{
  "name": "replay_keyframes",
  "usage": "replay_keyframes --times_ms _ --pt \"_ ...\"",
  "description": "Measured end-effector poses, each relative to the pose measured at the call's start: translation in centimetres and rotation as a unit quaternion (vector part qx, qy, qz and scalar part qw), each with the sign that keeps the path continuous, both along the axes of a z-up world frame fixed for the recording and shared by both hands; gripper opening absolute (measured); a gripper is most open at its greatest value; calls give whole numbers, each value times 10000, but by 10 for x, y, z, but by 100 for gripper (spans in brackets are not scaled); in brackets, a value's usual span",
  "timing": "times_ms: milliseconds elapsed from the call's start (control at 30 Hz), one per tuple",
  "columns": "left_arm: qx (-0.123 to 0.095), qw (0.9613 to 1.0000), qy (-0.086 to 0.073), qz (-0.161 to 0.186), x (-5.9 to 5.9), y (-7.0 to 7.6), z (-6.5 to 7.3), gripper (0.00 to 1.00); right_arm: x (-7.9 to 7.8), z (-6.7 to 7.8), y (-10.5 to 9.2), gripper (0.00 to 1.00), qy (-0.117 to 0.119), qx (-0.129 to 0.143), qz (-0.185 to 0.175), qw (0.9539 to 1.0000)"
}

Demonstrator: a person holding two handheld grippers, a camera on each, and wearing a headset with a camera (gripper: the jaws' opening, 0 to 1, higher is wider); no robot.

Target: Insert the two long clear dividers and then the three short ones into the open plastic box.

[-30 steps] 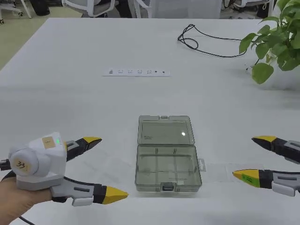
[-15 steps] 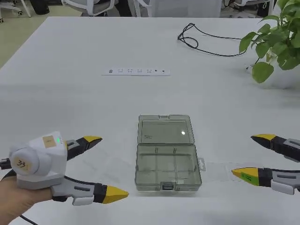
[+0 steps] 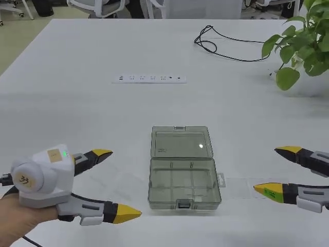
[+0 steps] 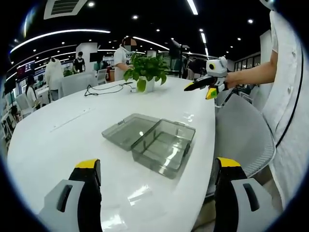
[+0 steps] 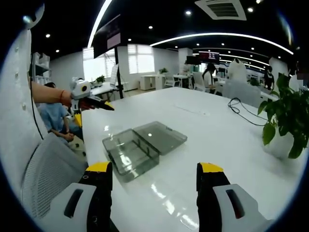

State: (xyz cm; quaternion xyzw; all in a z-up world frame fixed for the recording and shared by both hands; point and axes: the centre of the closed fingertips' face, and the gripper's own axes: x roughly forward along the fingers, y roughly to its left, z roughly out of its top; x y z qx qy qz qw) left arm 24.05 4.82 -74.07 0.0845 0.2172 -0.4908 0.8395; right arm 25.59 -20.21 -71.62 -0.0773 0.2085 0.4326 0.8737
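The left gripper (image 3: 117, 182) and right gripper (image 3: 274, 170) share black jaws with yellow tips and grey side plates, a black cable (image 3: 28, 242) trails at seven o'clock in the head view, and the person wears a white short-sleeved shirt (image 4: 285, 96).

Smoky grey box (image 3: 184, 175) on white table (image 3: 77, 51); left tongs (image 3: 117, 182) and right tongs (image 3: 272, 170) black, yellow-tipped; plant (image 3: 303, 41) green

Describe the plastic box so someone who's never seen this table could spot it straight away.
Find the big white table. Near its front edge, between the left gripper and right gripper, sits the plastic box. It is smoky grey and see-through, lid flipped open flat, unlike the white power strip farther back.
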Motion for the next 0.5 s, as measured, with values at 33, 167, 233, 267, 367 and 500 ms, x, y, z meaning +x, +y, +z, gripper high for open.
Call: replay_keyframes --times_ms 33,167,233,267,367,500 --pt "-5 10000 7 3 0 0 0 100 0 0 0 72 0 -2 1 10000" --pt "-7 10000 18 -5 0 -1 0 100 0 -1 0 72 10 -9 13 10000" --pt "5 10000 18 -3 0 -1 -1 100 0 -1 0 72 14 -9 12 10000" --pt "3 10000 25 -5 0 -1 -1 100 0 -1 0 72 14 -5 9 10000" --pt "13 10000 18 -18 -1 -1 -1 100 0 -1 0 72 17 -2 3 10000" --pt "8 10000 26 -18 -1 -2 0 100 0 -1 0 72 15 -1 -5 10000"
